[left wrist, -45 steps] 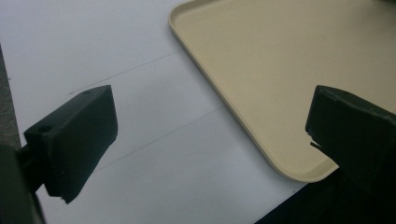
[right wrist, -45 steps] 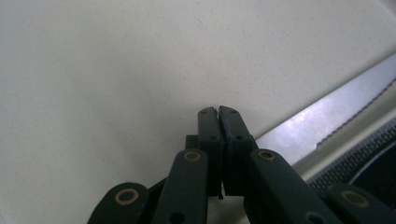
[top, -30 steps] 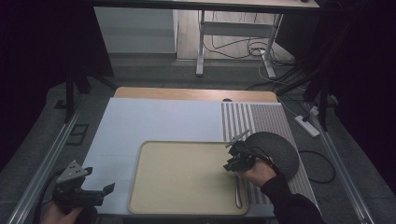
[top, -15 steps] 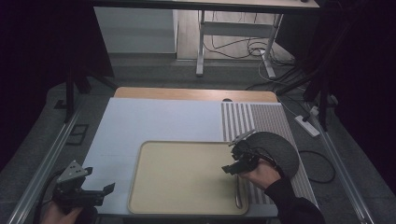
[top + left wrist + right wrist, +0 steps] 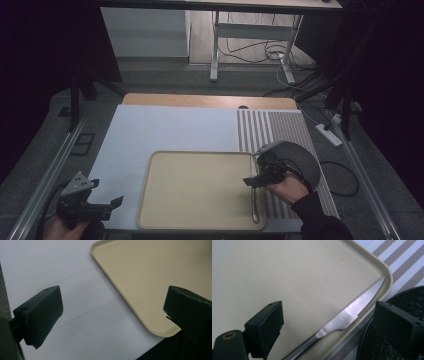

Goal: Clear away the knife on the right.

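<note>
A beige tray (image 5: 200, 190) lies on the white table near its front edge. A steel knife (image 5: 255, 205) with a serrated blade (image 5: 347, 315) rests along the tray's right rim, tip pointing away from me. My right gripper (image 5: 257, 179) hovers open over the knife's blade end, and in the right gripper view (image 5: 329, 315) its jaws stand wide on either side of the blade, nothing held. At the table's front left corner my left gripper (image 5: 107, 204) is open and empty. The left gripper view (image 5: 112, 305) looks over the tray's near left corner (image 5: 162, 277).
A dark round plate (image 5: 300, 160) sits on a striped mat (image 5: 270, 130) just right of the tray, close behind my right hand. A wooden strip (image 5: 210, 101) runs along the table's far edge. Metal rails flank the table, and cables lie on the floor beyond.
My right gripper has drifted slightly toward me along the tray's right edge, still open. The left gripper has stayed put.
</note>
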Demonstrator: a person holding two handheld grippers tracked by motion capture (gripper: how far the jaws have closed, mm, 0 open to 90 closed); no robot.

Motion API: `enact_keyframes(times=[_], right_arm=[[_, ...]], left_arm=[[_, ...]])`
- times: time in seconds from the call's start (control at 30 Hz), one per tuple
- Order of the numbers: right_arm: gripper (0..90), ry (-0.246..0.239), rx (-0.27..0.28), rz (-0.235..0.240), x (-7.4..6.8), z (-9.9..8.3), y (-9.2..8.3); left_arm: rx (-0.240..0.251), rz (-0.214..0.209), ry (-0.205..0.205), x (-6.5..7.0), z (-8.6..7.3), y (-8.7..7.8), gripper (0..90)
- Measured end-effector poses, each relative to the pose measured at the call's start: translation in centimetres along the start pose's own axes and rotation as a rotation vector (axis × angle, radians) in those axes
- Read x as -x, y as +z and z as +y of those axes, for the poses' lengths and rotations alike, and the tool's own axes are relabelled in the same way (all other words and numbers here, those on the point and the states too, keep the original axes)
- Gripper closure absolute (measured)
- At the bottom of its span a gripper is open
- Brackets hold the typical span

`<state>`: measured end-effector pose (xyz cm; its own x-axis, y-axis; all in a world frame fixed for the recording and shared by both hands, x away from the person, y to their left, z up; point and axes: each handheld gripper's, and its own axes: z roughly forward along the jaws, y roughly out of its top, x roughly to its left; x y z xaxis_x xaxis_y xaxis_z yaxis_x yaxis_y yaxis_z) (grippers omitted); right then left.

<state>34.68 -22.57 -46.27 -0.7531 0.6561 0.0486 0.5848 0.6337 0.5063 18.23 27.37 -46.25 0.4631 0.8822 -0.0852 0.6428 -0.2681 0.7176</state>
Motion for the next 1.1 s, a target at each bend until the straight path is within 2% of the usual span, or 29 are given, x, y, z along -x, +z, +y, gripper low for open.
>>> enact_keyframes(times=[0.1,0.27,0.43,0.67,1.1], right_arm=[[2.5,0.005,0.01,0.013,0.3,-0.5,-0.1],[0.0,0.0,0.011,0.02,0.5,-0.9,-0.2],[0.0,0.017,0.025,0.011,0.6,-1.5,-0.6],[0.0,0.037,0.035,-0.012,0.7,-2.5,-1.5],[0.0,0.103,0.09,-0.063,0.9,-5.1,-3.8]], left_arm=[[0.0,0.0,0.001,0.0,0.0,0.0,3.0],[0.0,-0.001,0.0,0.0,0.0,0.0,3.0],[0.002,-0.002,-0.002,0.0,0.0,0.0,3.0],[0.003,-0.002,-0.002,0.0,0.0,0.0,3.0],[0.002,-0.003,-0.004,0.0,0.0,0.0,3.0]])
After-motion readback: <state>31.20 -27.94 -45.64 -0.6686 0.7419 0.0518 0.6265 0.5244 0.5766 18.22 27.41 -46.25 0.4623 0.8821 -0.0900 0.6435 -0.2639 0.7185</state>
